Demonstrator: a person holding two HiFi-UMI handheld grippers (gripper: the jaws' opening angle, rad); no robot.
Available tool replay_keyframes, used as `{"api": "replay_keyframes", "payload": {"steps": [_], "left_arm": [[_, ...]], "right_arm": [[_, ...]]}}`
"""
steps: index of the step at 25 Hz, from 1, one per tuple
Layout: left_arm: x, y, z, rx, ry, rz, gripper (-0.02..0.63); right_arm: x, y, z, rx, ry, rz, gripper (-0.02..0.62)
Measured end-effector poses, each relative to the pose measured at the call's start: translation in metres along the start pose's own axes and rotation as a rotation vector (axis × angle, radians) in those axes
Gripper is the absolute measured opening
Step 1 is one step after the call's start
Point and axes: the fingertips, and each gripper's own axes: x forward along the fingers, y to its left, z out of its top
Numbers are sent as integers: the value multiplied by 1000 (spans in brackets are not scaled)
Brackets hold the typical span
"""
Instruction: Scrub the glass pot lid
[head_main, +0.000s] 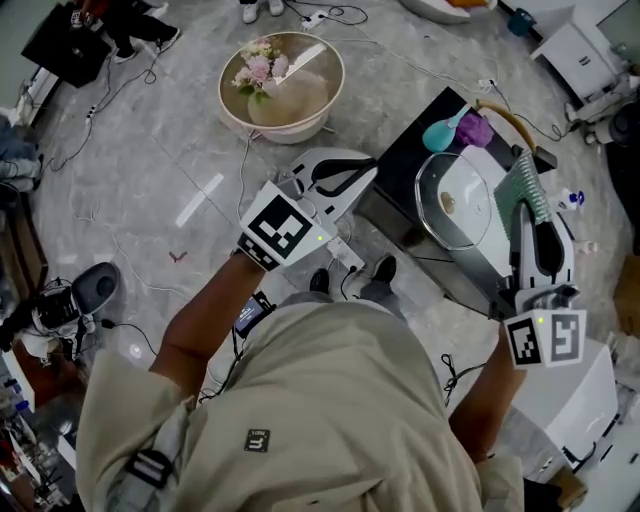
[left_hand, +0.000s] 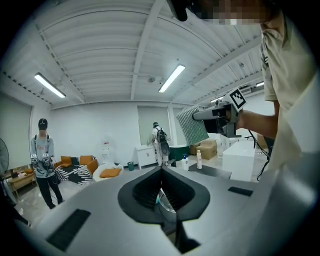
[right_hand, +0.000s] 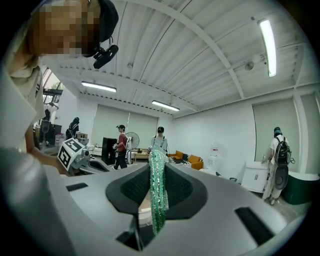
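Note:
The round glass pot lid (head_main: 452, 200) lies flat on a white basin (head_main: 492, 255) on a black table (head_main: 405, 165), at the right of the head view. My right gripper (head_main: 528, 212) hangs just right of the lid, shut on a green mesh scrub pad (head_main: 527, 188) that stands on edge between its jaws (right_hand: 158, 192). The left gripper view shows that pad (left_hand: 192, 126) held up in the air. My left gripper (head_main: 348, 176) is off the table's left side, apart from the lid, with jaws together and nothing in them (left_hand: 161, 187).
A large bowl of flowers (head_main: 282, 85) stands on the floor beyond the left gripper. A teal bulb (head_main: 440, 133) and a purple item (head_main: 474, 128) lie at the table's far end. A white box (head_main: 572, 395) sits at the right. Cables cross the floor. People stand across the room.

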Motion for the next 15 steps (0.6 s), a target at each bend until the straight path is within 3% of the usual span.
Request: {"api": "replay_keyframes", "payload": {"steps": [15], "left_arm": [[-16,5,-6,-27,1,11,14]], "right_arm": [[5,8,4,-10,27,-6,81]]}}
